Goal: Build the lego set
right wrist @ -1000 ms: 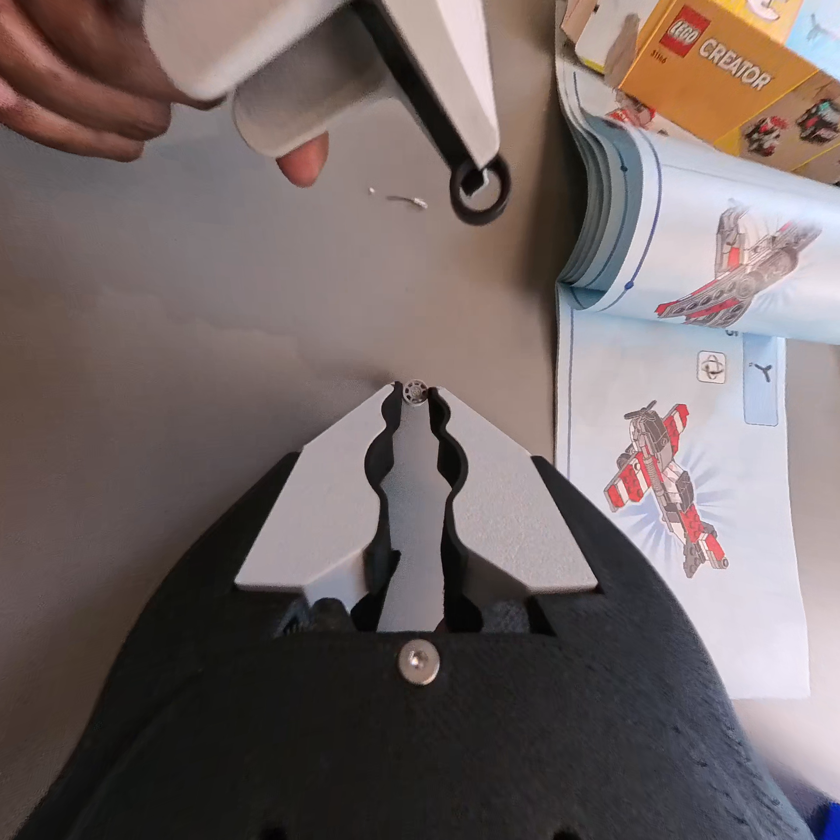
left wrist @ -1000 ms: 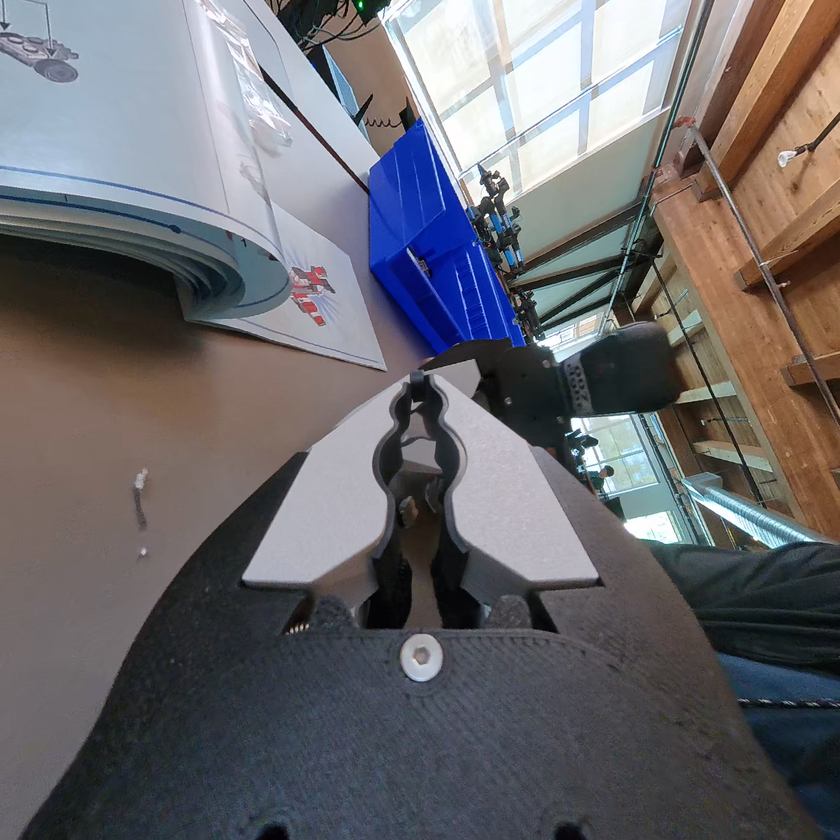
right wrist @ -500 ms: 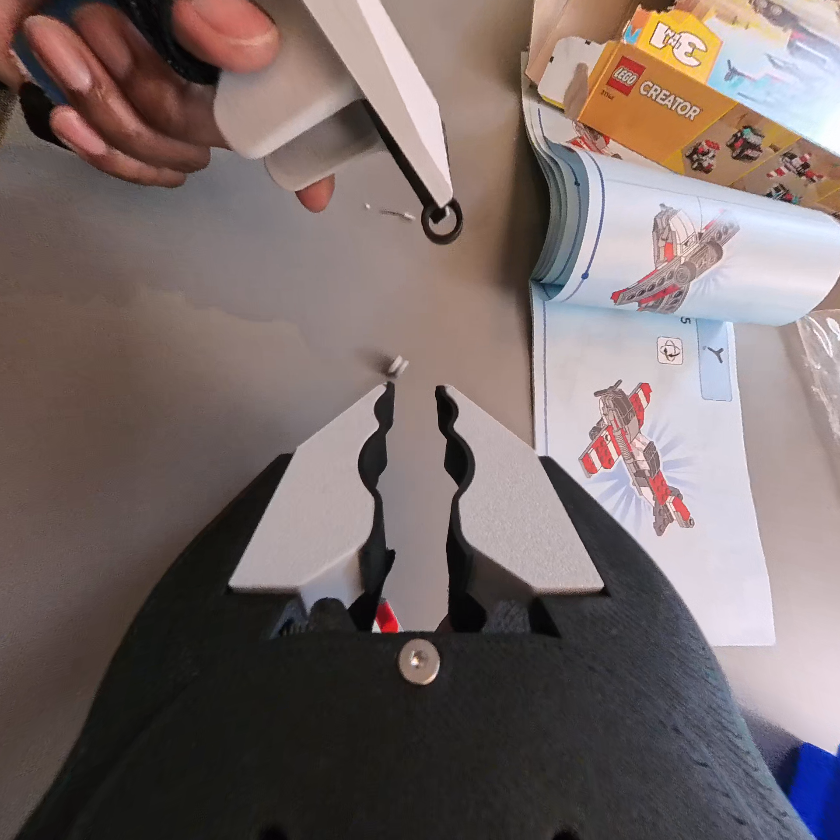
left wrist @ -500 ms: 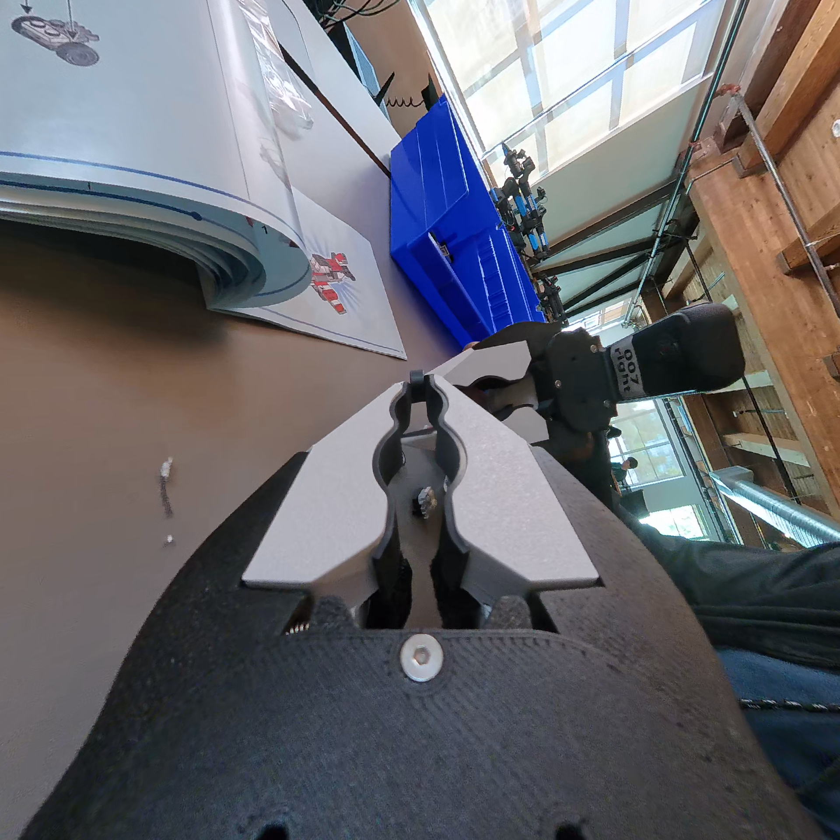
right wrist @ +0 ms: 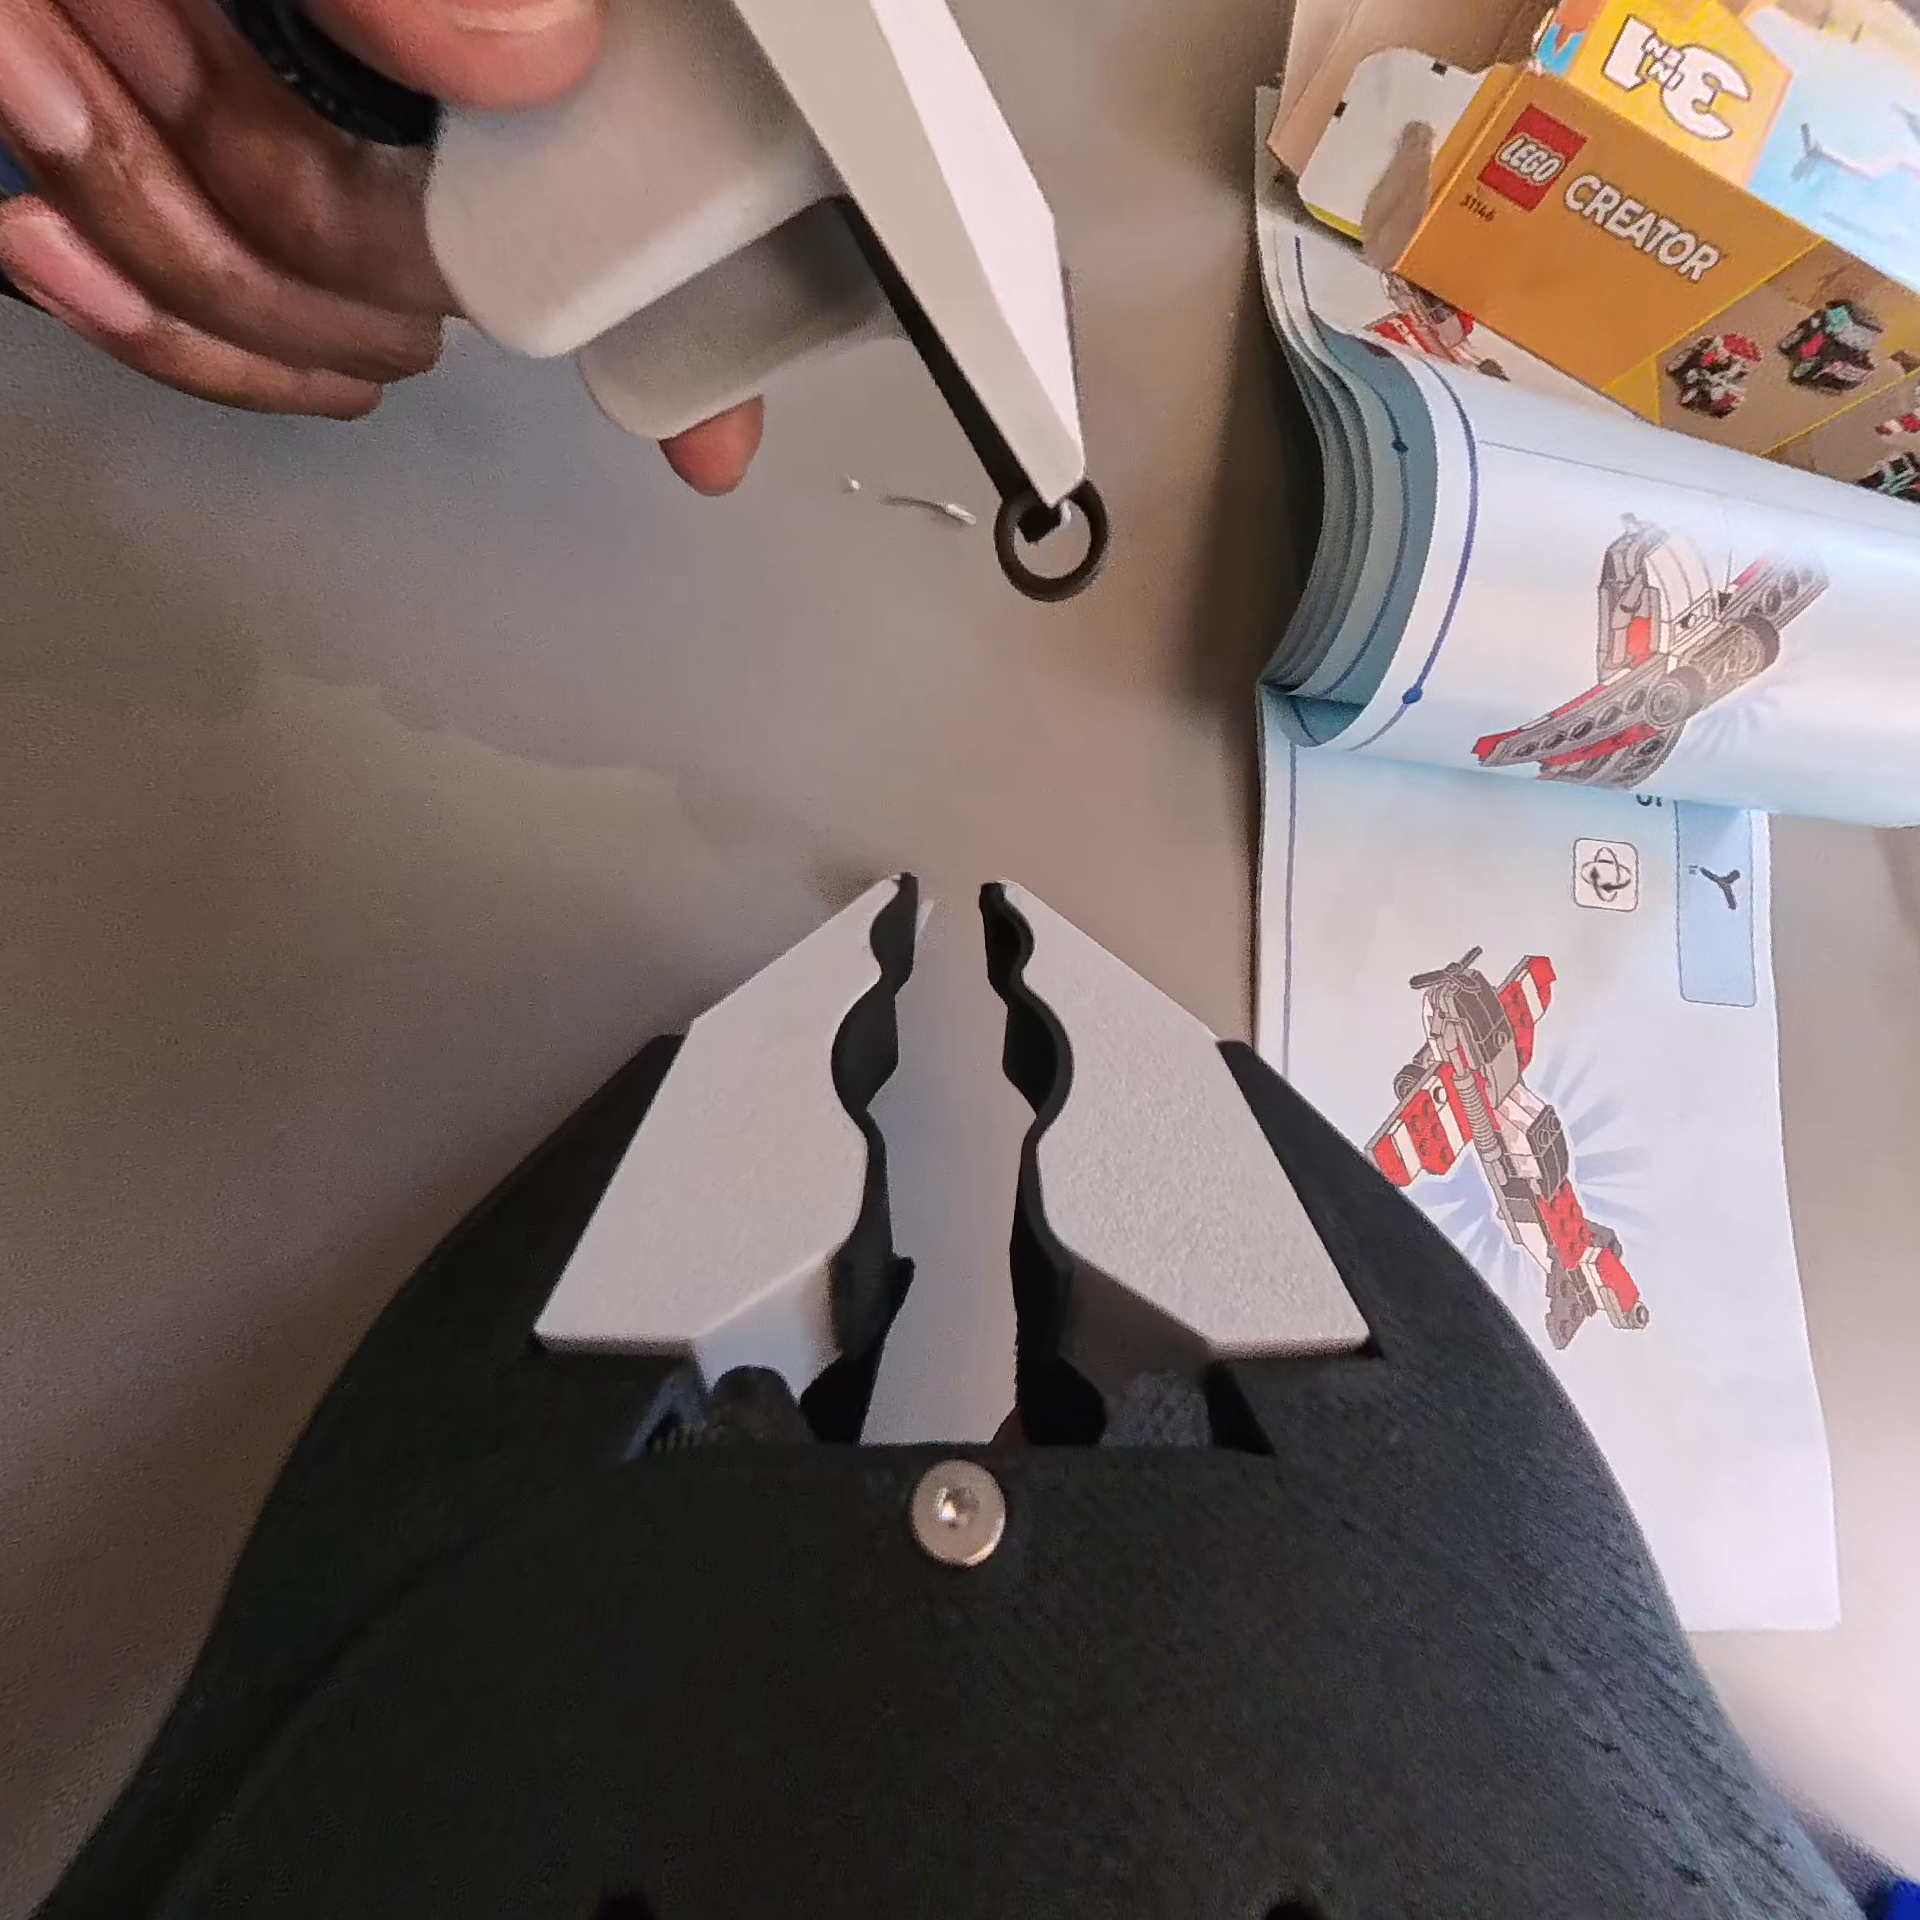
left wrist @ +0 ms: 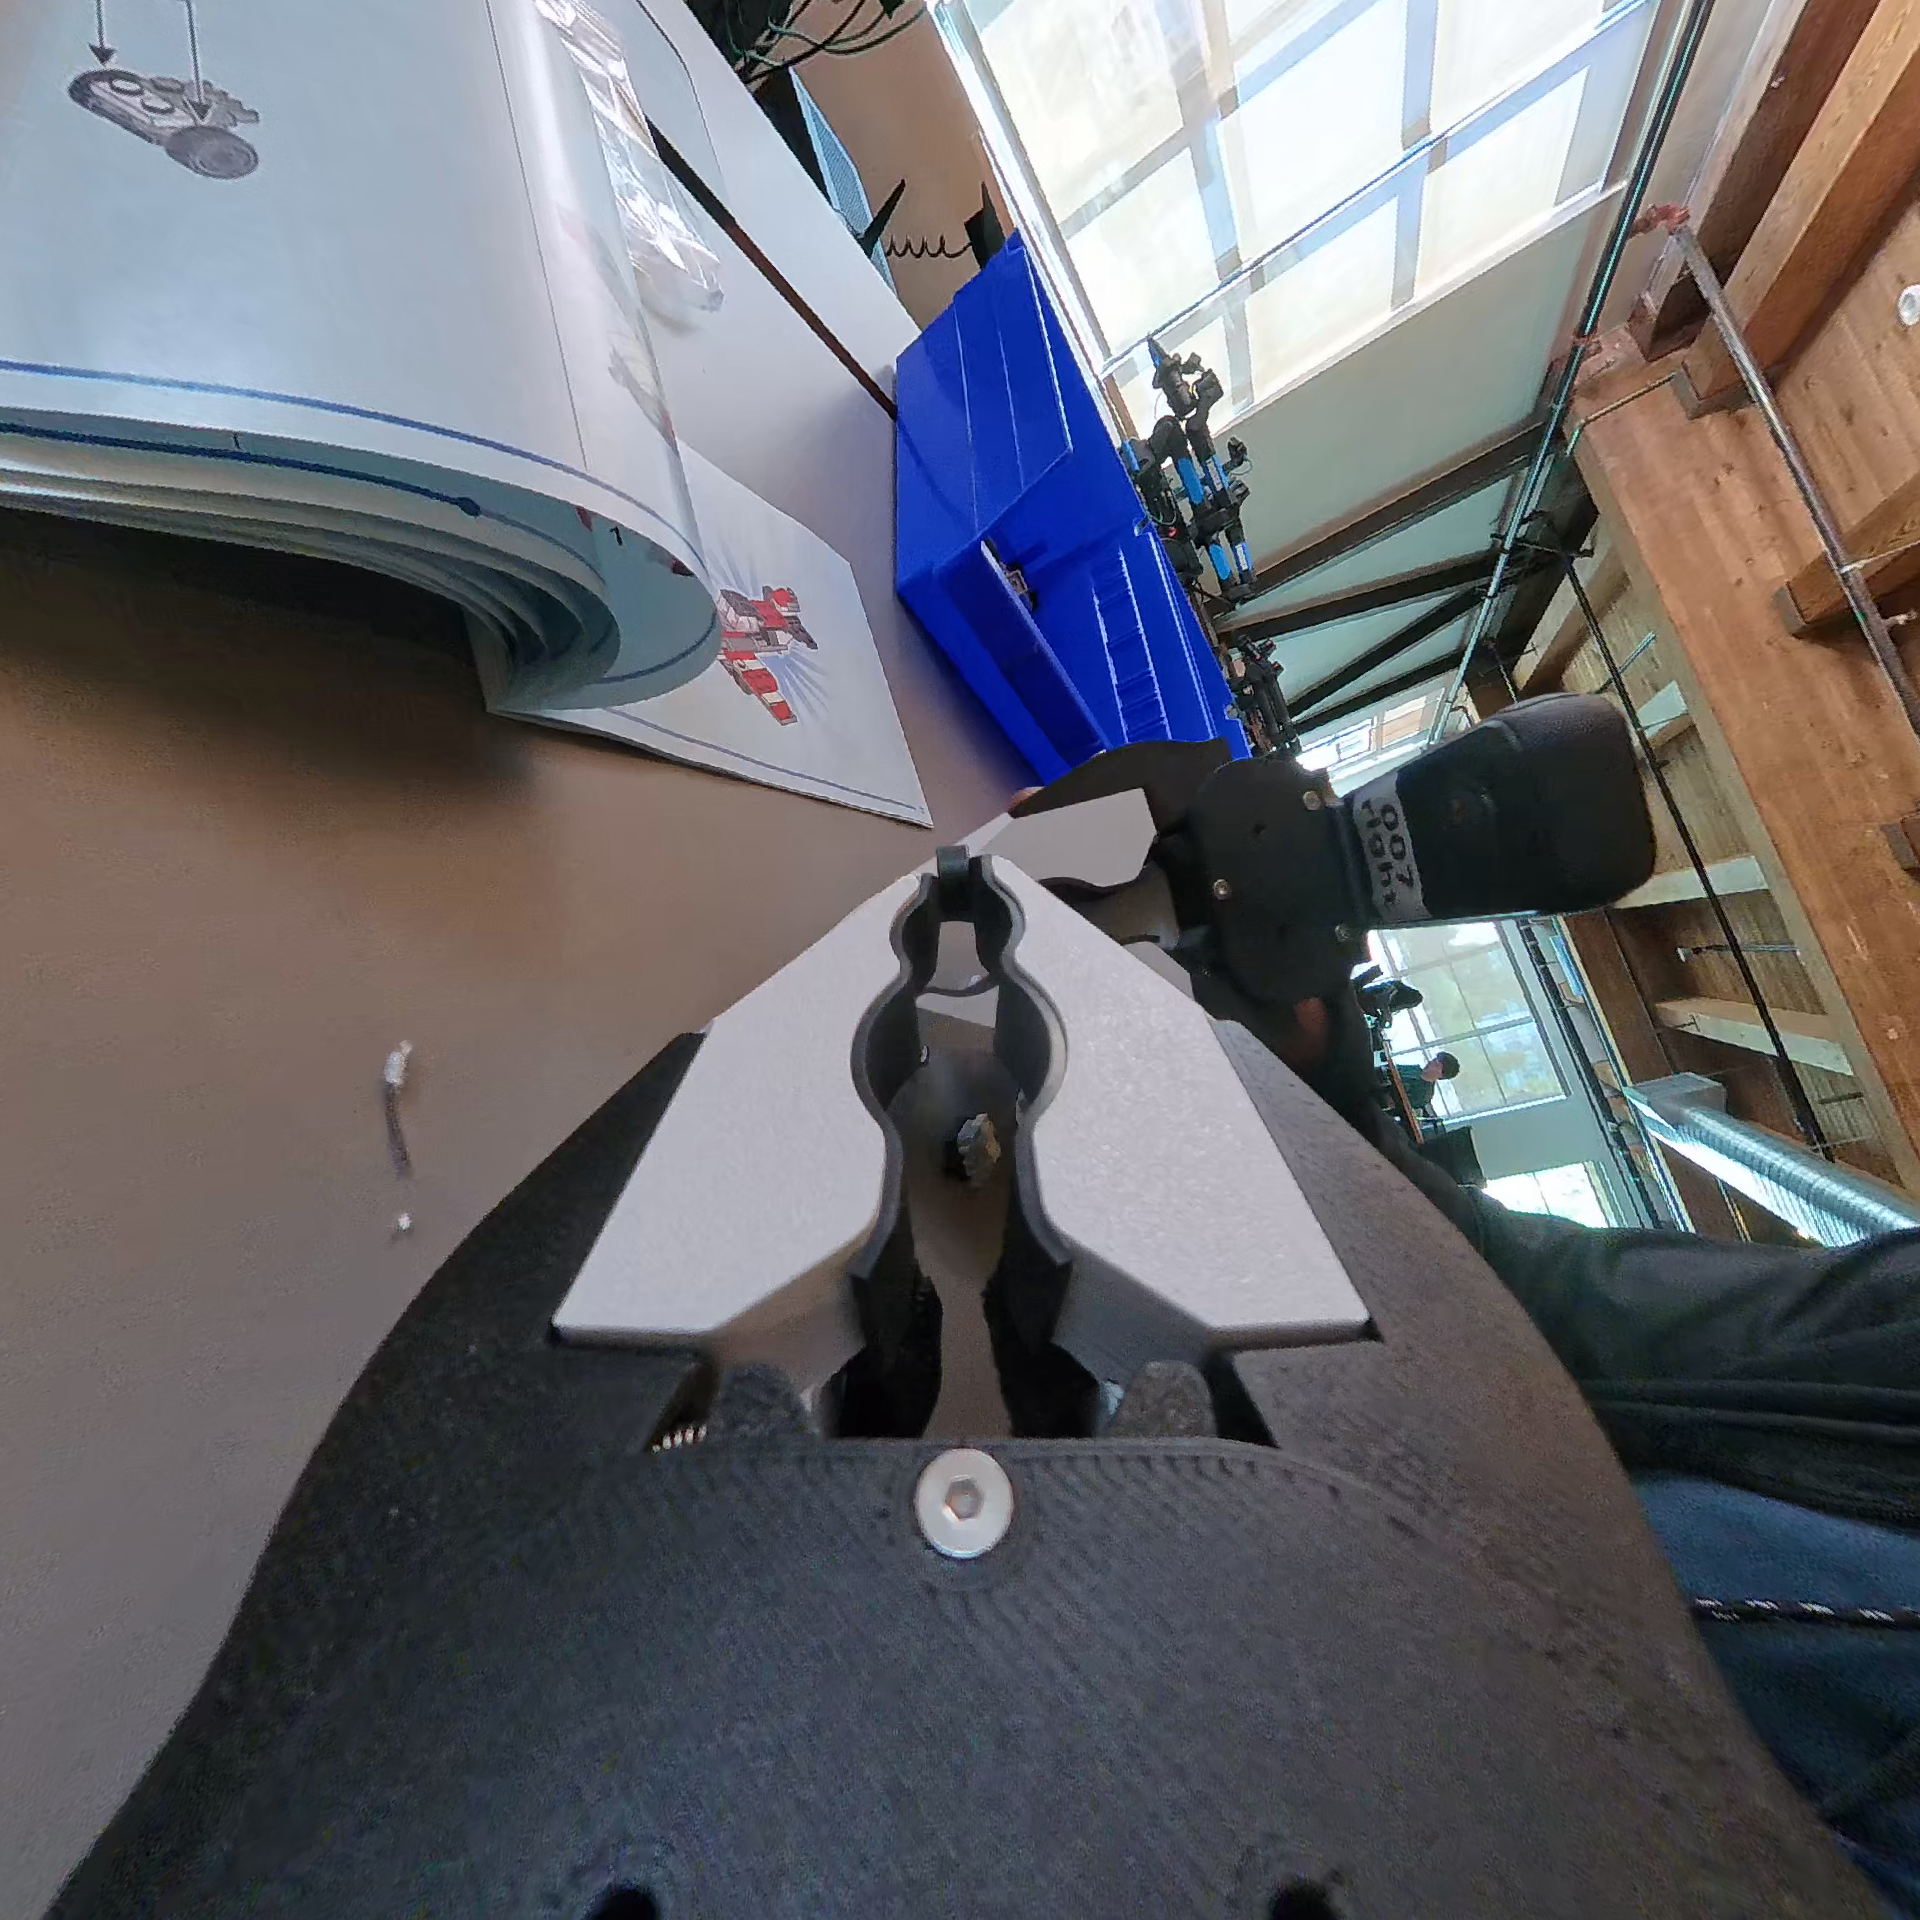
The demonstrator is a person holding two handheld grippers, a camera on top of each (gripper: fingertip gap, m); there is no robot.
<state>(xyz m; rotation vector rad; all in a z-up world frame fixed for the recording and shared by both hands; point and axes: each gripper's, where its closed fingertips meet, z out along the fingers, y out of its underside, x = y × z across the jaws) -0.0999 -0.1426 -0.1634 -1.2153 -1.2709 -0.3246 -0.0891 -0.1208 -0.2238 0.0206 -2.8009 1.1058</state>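
My left gripper (left wrist: 958,883) is shut on a small black tyre ring (left wrist: 957,865), held by its rim just above the brown table. The same tyre (right wrist: 1049,540) shows in the right wrist view, hanging from the left gripper's tips ahead of me. My right gripper (right wrist: 940,896) is open with a narrow gap and holds nothing, its tips low over the table. In the left wrist view it (left wrist: 1023,816) sits just beyond the tyre. A tiny grey wheel hub (left wrist: 971,1143) lies on the table, seen through the gap between my left fingers.
An open instruction booklet (right wrist: 1558,935) lies to the right, with a yellow set box (right wrist: 1662,208) behind it. A blue bin (left wrist: 1018,582) and a clear plastic bag (left wrist: 665,249) lie farther off. White scraps (right wrist: 925,506) lie on the table. A hand (right wrist: 208,208) holds the left gripper.
My right gripper opened and dropped the grey hub onto the table, then moved forward over it with its jaws narrower. My left gripper still holds the tyre and has come closer.
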